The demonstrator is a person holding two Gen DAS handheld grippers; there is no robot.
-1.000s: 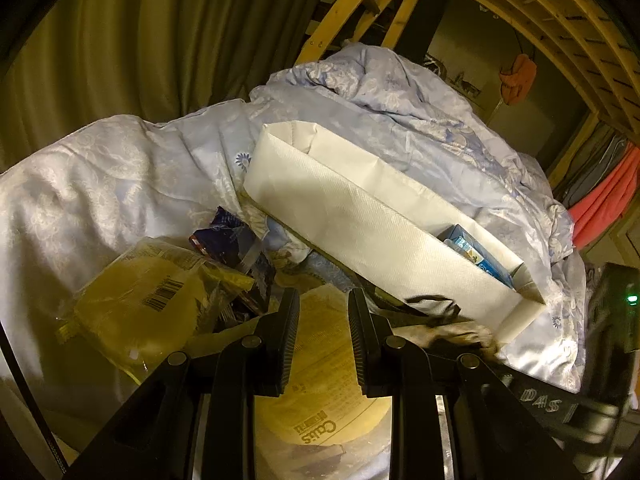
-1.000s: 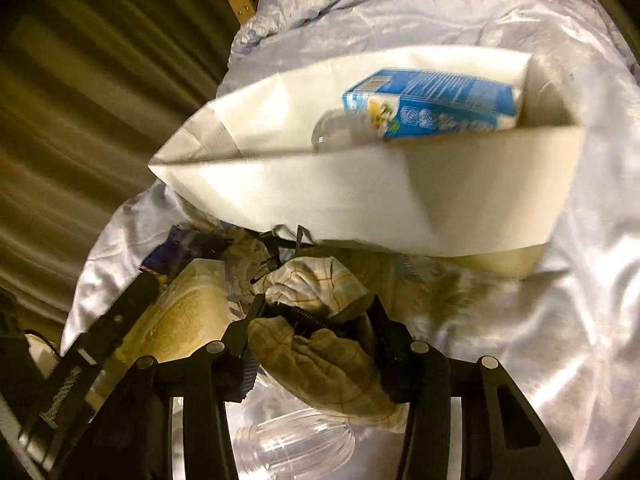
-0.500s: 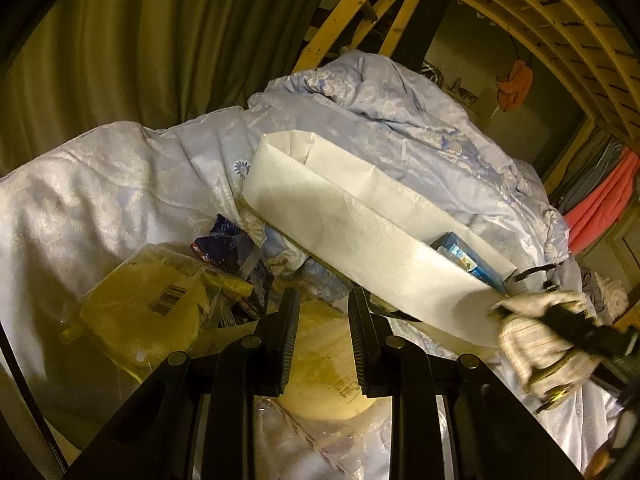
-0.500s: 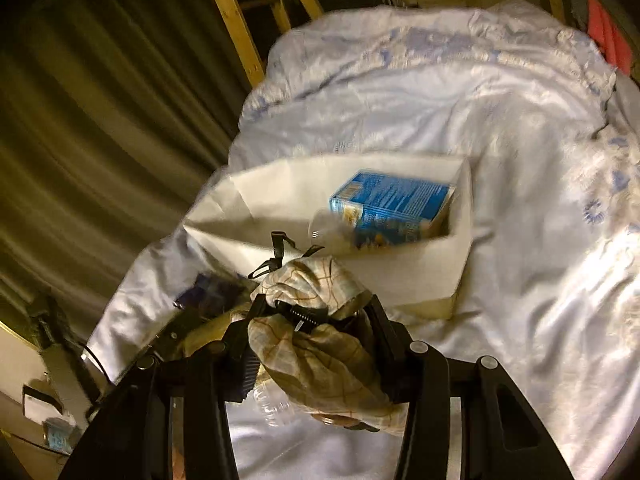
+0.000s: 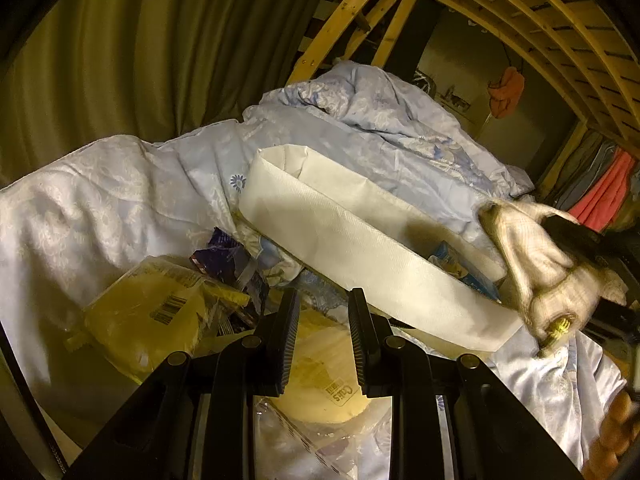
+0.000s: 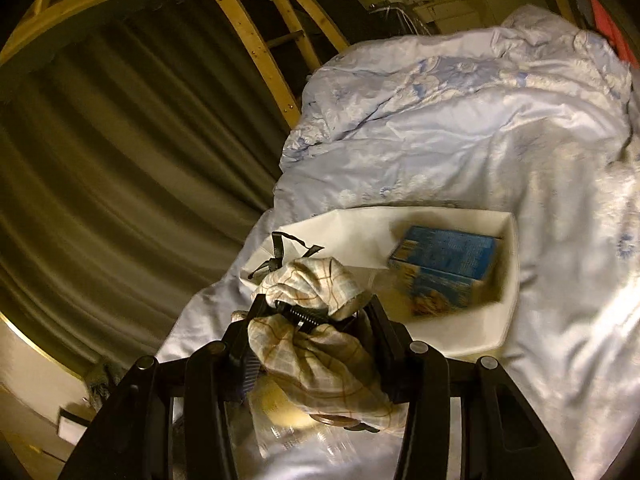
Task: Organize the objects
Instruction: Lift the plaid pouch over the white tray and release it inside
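The checked cloth (image 6: 316,344) we see is crumpled, beige with brown lines. Our right gripper (image 6: 316,312) pinches it near the white box (image 6: 508,280); our left gripper (image 5: 322,312) is closed, empty.

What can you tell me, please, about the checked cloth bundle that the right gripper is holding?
The checked cloth bundle is soft, cream fabric crossed by thin brown lines, crumpled into a lump. Thin dark straps stick out of its top. The right gripper is shut on it, pads pressing from both sides, and holds it in the air near the white fabric bin, touching nothing else. In the left wrist view it is motion-blurred.
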